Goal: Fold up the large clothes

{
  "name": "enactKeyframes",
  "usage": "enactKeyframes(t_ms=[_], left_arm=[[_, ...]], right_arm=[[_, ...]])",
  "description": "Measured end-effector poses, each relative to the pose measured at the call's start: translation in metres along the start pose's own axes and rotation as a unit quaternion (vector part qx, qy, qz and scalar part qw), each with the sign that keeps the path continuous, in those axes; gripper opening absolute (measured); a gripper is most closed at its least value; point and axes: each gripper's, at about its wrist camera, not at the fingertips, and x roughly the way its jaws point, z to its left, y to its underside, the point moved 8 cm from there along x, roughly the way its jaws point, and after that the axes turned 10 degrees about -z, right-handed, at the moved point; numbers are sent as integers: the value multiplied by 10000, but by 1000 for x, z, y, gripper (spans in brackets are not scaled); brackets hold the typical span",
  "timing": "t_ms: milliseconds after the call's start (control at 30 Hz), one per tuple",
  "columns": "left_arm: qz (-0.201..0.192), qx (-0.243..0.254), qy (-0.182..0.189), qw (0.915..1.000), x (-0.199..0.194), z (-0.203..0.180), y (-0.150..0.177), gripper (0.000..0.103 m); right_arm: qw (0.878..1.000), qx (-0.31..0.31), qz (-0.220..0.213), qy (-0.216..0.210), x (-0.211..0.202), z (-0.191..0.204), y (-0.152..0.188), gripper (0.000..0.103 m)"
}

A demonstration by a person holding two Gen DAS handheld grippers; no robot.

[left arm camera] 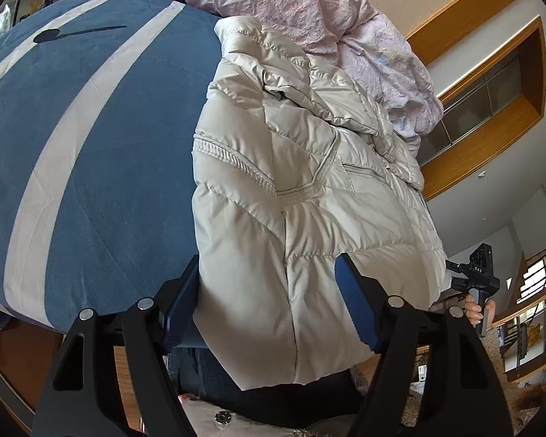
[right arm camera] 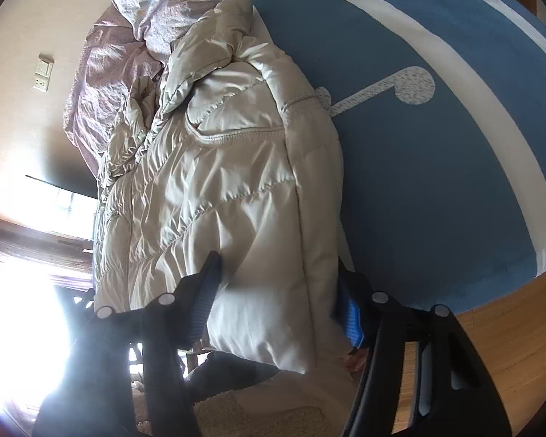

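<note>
A beige quilted down jacket (left arm camera: 291, 167) lies lengthwise on the bed, its hem hanging over the near edge. My left gripper (left arm camera: 267, 284) straddles the hem's left corner, one blue pad at the jacket's side edge and the other dented into the padding. My right gripper (right arm camera: 278, 284) grips the jacket (right arm camera: 229, 167) at the hem's other corner in the same way, with puffy fabric bulging between its pads. In the left wrist view, the right gripper's black body (left arm camera: 478, 273) and the hand holding it show past the jacket's right edge.
The bed has a blue cover with white stripes (left arm camera: 109, 145) (right arm camera: 418, 182). A crumpled pink duvet (left arm camera: 309, 3) (right arm camera: 102, 83) is piled at the jacket's far end. Wooden floor (right arm camera: 509, 346) lies beside the bed. A person's dark trousers (left arm camera: 218, 382) are below the hem.
</note>
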Motion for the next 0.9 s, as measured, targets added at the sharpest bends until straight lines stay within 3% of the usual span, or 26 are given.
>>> enactKeyframes(t_ms=[233, 433, 500, 567, 667, 800, 900], left_arm=[[94, -203, 319, 9992, 2, -13, 13, 70], [110, -326, 268, 9990, 1, -16, 19, 66], [119, -367, 182, 9991, 0, -15, 21, 60], [142, -329, 80, 9993, -1, -16, 24, 55], [128, -195, -187, 9996, -2, -13, 25, 40], [-78, -53, -250, 9996, -10, -17, 21, 20], [-333, 90, -263, 9991, -16, -24, 9, 14]], right_arm=[[9985, 44, 229, -496, 2, 9, 11, 56], [9955, 92, 290, -892, 5, 17, 20, 57], [9942, 121, 321, -1020, 6, 20, 24, 52], [9949, 140, 324, -948, 9, 20, 28, 33], [9955, 156, 175, -922, 8, 17, 28, 23], [9965, 0, -78, -830, 3, 21, 23, 19], [9960, -233, -344, -793, -4, 31, 18, 18]])
